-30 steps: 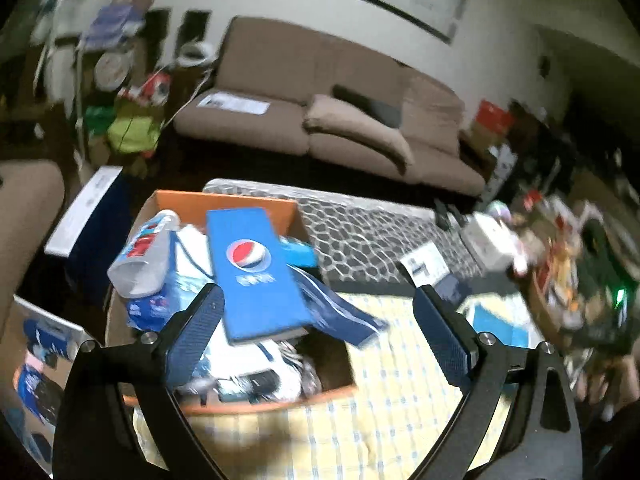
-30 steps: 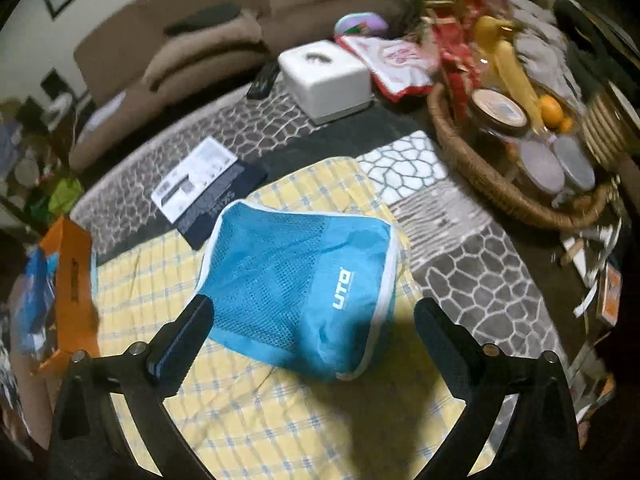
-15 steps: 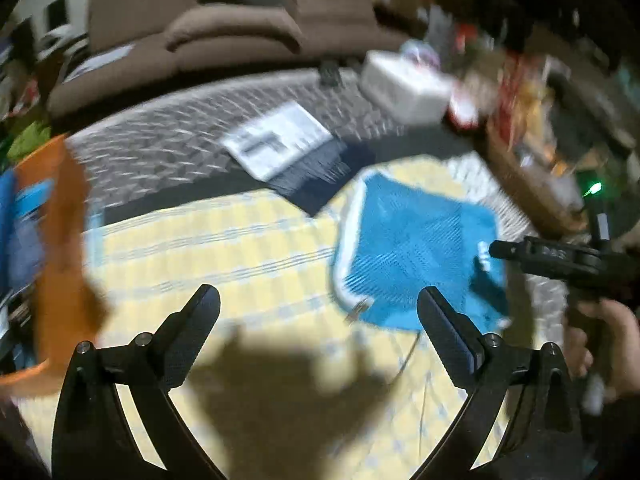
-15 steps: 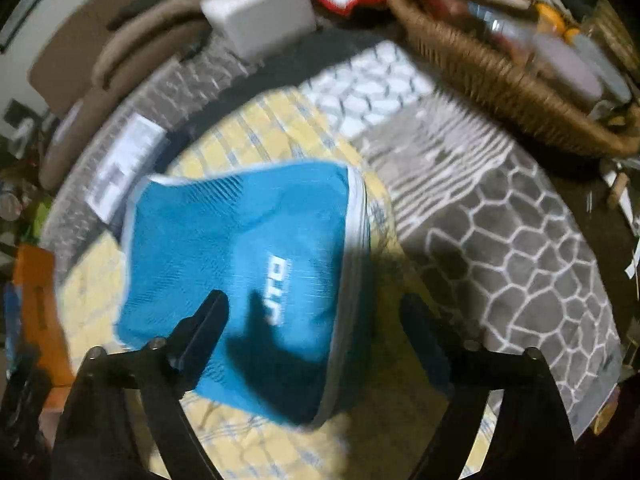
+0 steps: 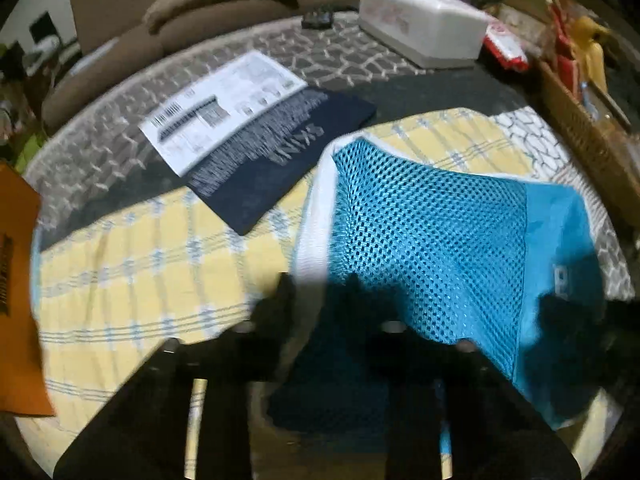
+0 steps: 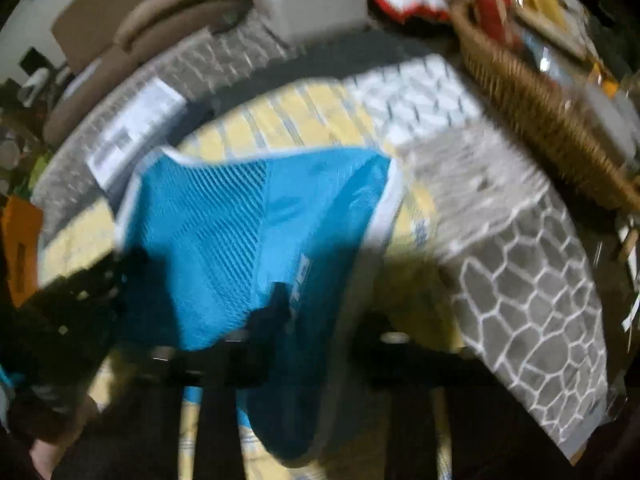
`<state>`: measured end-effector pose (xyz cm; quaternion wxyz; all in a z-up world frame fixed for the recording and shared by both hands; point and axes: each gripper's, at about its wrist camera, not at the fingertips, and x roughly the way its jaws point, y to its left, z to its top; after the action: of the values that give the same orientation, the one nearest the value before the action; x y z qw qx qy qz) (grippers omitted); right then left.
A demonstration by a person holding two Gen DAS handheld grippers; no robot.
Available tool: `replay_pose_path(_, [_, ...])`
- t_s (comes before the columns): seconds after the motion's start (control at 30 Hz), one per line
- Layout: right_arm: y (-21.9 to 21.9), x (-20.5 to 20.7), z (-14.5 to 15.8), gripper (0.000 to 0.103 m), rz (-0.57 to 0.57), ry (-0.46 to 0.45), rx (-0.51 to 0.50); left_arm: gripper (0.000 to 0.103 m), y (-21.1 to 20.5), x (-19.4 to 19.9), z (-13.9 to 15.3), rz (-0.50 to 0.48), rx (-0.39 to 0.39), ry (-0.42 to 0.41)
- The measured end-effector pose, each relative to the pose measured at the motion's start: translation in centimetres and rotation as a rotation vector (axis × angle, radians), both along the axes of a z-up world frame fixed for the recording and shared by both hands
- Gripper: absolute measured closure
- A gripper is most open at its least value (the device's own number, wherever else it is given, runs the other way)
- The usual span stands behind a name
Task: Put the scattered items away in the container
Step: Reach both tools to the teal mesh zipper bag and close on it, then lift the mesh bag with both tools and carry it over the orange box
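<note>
Both grippers have closed in a lot since half a second ago, when their jaws were spread wide. Now the left gripper (image 5: 320, 292) pinches the white-trimmed edge of the blue mesh pouch (image 5: 432, 240), and the right gripper (image 6: 320, 304) clamps its other side. The pouch sits on the yellow checked cloth (image 5: 140, 264) on the desk. Both views are blurry, fingertips mostly lost in shadow, and the orange box (image 5: 16, 300) is cut off at the left edge.

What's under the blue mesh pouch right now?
The blue mesh pouch lies on the yellow checked cloth, which shows around its edges. Anything directly beneath the pouch is covered.
</note>
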<state>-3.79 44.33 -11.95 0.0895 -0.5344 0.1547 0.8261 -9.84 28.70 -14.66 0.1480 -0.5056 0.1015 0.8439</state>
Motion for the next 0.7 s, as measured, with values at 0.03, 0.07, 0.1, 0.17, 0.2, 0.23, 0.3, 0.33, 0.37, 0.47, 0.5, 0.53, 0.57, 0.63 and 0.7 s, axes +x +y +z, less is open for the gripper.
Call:
replay_pose_path(0.03, [-0.3, 0.3, 1.5, 0.088, 0.012, 0.056, -0.013, 0.089, -0.3, 0.2, 0.7, -0.001, 0.019, 0.008])
replay_pose_path(0.07, [-0.6, 0.6, 2.5, 0.091, 0.024, 0.097, -0.018, 0.091, -0.8, 0.4, 1.6, 0.005, 0.04, 0.021])
replay_pose_path(0.1, [-1.1, 0.9, 3.9, 0.091, 0.042, 0.149, -0.011, 0.091, -1.5, 0.9, 2.8, 0.021, 0.058, 0.037])
replay_pose_path(0.17, [-2.8, 1.7, 6.9, 0.091, 0.08, 0.243, 0.032, 0.091, -2.8, 1.5, 4.9, 0.05, 0.092, 0.069])
replay_pose_path(0.2, [-3.7, 2.4, 8.5, 0.091, 0.104, 0.294, 0.05, 0.091, -4.0, 2.1, 6.5, 0.071, 0.114, 0.103])
replay_pose_path(0.23, [-4.6, 2.9, 9.6, 0.091, 0.119, 0.331, 0.061, 0.091, -4.4, 2.3, 7.6, 0.083, 0.124, 0.128])
replay_pose_path(0.3, [-6.1, 3.2, 10.9, 0.091, 0.145, 0.379, 0.073, 0.091, -6.2, 3.2, 10.1, 0.105, 0.152, 0.187])
replay_pose_path(0.33, [-6.9, 3.5, 11.6, 0.091, 0.16, 0.404, 0.074, 0.091, -7.3, 3.9, 11.3, 0.114, 0.159, 0.222])
replay_pose_path(0.37, [-7.6, 3.7, 12.2, 0.091, 0.178, 0.421, 0.068, 0.091, -8.5, 4.6, 12.4, 0.12, 0.158, 0.252])
replay_pose_path(0.47, [-10.1, 4.2, 13.1, 0.091, 0.242, 0.459, 0.038, 0.091, -11.8, 5.8, 14.5, 0.132, 0.143, 0.298])
replay_pose_path(0.5, [-10.7, 4.5, 13.3, 0.091, 0.262, 0.465, 0.028, 0.091, -13.0, 6.2, 14.9, 0.137, 0.141, 0.302])
replay_pose_path(0.53, [-11.7, 4.7, 13.3, 0.091, 0.293, 0.473, 0.016, 0.091, -14.3, 6.6, 15.2, 0.147, 0.136, 0.303])
replay_pose_path(0.57, [-12.9, 5.0, 13.3, 0.091, 0.324, 0.483, 0.009, 0.091, -15.2, 6.8, 15.4, 0.154, 0.132, 0.301])
replay_pose_path(0.63, [-15.0, 5.6, 13.5, 0.091, 0.381, 0.49, -0.003, 0.091, -18.0, 7.5, 15.6, 0.176, 0.136, 0.286])
replay_pose_path(0.7, [-17.5, 5.9, 13.6, 0.091, 0.436, 0.496, -0.002, 0.091, -20.8, 8.2, 15.6, 0.204, 0.145, 0.272])
